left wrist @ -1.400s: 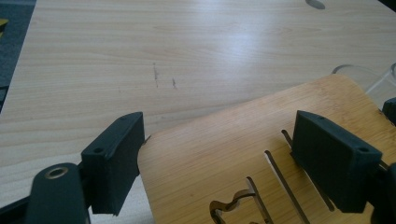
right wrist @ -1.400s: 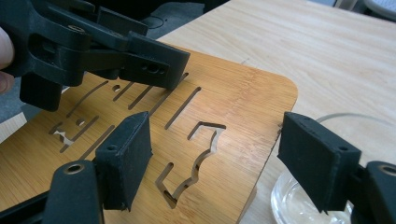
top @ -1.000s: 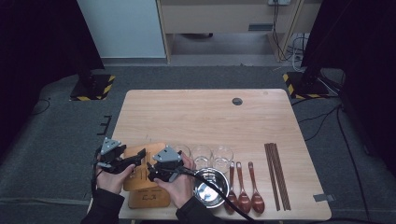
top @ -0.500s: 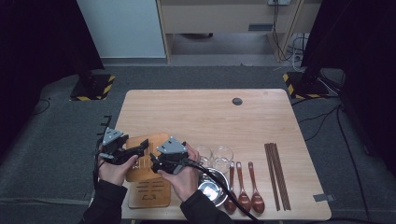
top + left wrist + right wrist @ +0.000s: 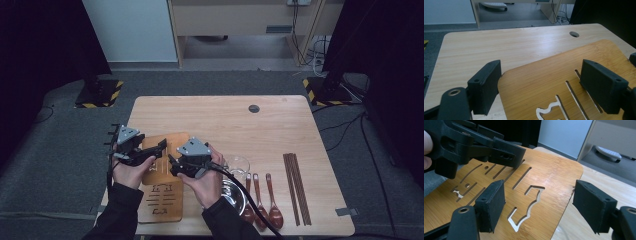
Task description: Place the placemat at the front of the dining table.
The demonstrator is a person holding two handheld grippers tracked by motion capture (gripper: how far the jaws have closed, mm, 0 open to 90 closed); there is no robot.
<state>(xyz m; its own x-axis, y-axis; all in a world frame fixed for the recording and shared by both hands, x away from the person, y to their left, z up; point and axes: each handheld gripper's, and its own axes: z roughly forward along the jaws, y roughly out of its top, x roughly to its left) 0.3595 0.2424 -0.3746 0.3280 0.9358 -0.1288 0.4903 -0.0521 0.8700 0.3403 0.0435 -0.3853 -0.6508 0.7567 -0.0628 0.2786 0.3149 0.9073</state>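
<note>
A bamboo board (image 5: 172, 142) with cut-out slots hangs tilted above the table's front left, carried between both grippers. My left gripper (image 5: 161, 147) has one jaw against the board's (image 5: 584, 55) rounded corner edge and the other at a slot. My right gripper (image 5: 172, 162) faces it from the right. In the right gripper view, one jaw meets the board's (image 5: 549, 172) side edge and the other sits among the cut-outs, with the left gripper's jaw across the top. A second slotted board (image 5: 162, 205) lies flat below, by the front edge.
On the wooden table (image 5: 225, 125), to the right of my hands, stand a clear glass (image 5: 239, 165) and a metal bowl (image 5: 232, 192). Three brown spoons (image 5: 260, 200) and dark chopsticks (image 5: 297, 187) lie farther right. A cable hole (image 5: 254, 108) sits near the far edge.
Both hands have risen and moved away from the front edge, lifting the upper board off the one that stays flat. The jaws look as wide as before.
</note>
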